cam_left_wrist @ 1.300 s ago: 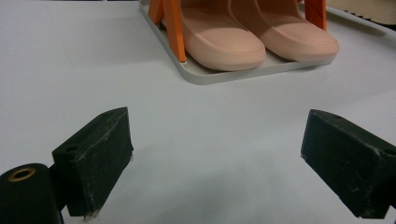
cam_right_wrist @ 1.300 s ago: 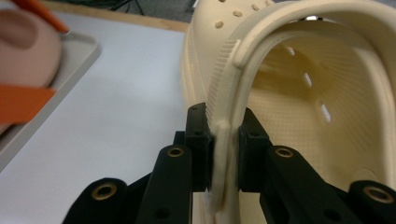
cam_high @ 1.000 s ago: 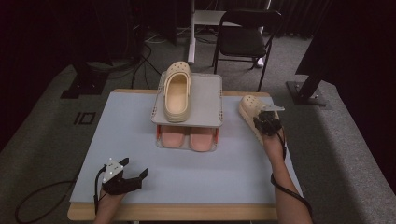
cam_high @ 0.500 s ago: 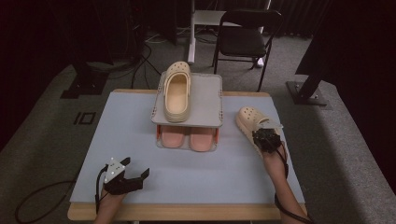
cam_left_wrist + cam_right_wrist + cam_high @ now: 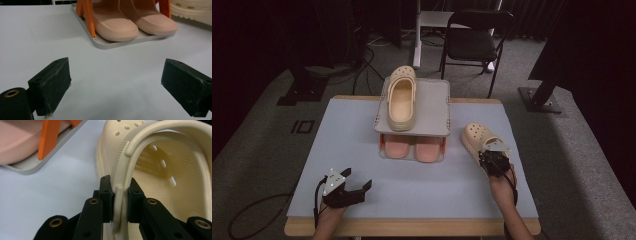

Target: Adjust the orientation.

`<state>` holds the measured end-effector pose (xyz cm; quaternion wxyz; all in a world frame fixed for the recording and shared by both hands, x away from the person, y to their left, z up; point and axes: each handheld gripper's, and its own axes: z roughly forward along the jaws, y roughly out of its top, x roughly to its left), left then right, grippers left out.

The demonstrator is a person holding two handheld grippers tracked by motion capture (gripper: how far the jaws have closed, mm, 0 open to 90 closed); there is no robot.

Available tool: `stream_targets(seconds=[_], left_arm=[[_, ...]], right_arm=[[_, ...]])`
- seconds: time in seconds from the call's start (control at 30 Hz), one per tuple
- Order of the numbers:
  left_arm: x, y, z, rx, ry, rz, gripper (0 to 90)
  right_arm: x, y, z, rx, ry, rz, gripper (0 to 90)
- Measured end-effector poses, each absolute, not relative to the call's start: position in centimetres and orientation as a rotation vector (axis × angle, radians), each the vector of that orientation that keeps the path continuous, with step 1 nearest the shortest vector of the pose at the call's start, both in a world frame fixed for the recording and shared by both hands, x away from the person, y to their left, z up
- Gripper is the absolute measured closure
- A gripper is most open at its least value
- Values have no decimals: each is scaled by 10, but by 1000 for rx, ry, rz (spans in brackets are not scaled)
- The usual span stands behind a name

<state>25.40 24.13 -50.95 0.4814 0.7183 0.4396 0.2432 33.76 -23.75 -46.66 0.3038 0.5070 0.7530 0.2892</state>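
Currently: cream clog, right of centre frame on the surface, has been drawn from the far right toward the shoe rack; rim clenched by right gripper. Left gripper fingers released. Racking beside its mate judged next.

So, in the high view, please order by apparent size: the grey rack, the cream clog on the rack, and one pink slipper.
1. Grey rack, largest.
2. Cream clog on its top shelf.
3. Pink slipper, smallest as seen, but the top shelf hides most of it, so this place is unsure.
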Motion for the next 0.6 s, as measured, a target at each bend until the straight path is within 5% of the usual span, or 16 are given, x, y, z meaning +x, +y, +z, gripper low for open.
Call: stream_targets(seconds=[0.37,0.5,0.57,0.6], left_arm=[[254,241,-510,1756,1077,587,87],[255,241,-510,1757,1075,586,87],[255,241,-510,1757,1075,586,87],[255,241,-511,1755,1078,583,87]], right_arm=[[333,-231,-486,1361,2010,773,777],[332,-236,-484,1345,2037,822,600],[332,-236,-484,1345,2037,822,600],[326,-238,-476,1308,2060,848,517]])
